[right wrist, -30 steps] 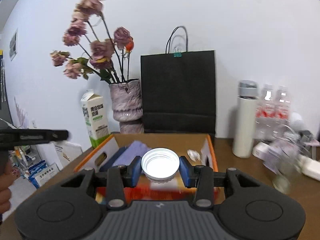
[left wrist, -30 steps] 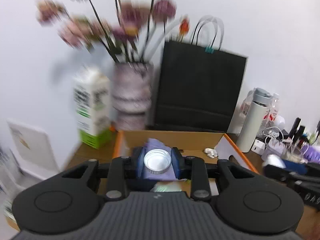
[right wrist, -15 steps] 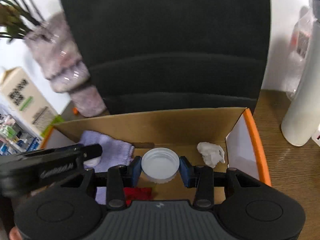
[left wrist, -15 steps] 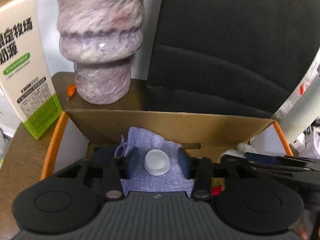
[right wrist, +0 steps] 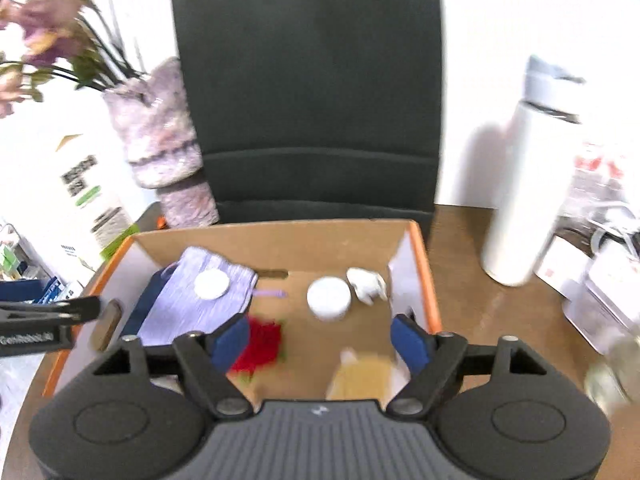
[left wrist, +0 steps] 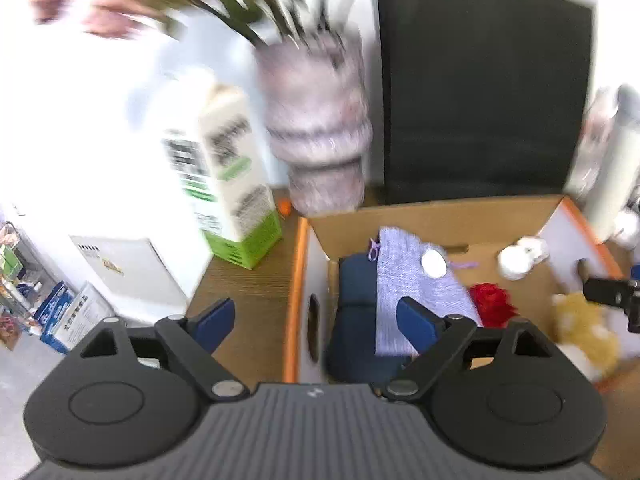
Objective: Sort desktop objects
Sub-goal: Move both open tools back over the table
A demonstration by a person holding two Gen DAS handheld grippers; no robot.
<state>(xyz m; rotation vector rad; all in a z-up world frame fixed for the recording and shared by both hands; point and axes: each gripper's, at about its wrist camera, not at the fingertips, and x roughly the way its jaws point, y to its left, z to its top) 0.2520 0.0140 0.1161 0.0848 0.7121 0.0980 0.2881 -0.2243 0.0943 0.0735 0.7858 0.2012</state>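
An open cardboard box point(left wrist: 295, 280) with an orange rim point(right wrist: 425, 276) holds the sorted things. A small white cap point(left wrist: 434, 263) lies on a lilac cloth pouch point(left wrist: 416, 292); the same cap point(right wrist: 211, 284) shows in the right wrist view. A larger white lid point(right wrist: 329, 298) rests on the box floor beside a crumpled white lump point(right wrist: 366, 282). My left gripper point(left wrist: 316, 320) hangs over the box's left wall, jaws opening wide, nothing between them. My right gripper point(right wrist: 320, 338) is above the box's near side, jaws opening, also with nothing between them.
The box also holds a navy item point(left wrist: 352, 304), a red tuft point(right wrist: 260, 344) and a yellow plush point(right wrist: 364, 372). Behind it stand a black paper bag point(right wrist: 312, 92), a mottled vase point(right wrist: 160, 132), a milk carton point(left wrist: 228, 184) and a white flask point(right wrist: 524, 184). Clutter fills the right side of the desk.
Both grippers opened and let go of their white lids, which now lie in the box. Both have pulled back from it, the left one swinging over the box's left wall.
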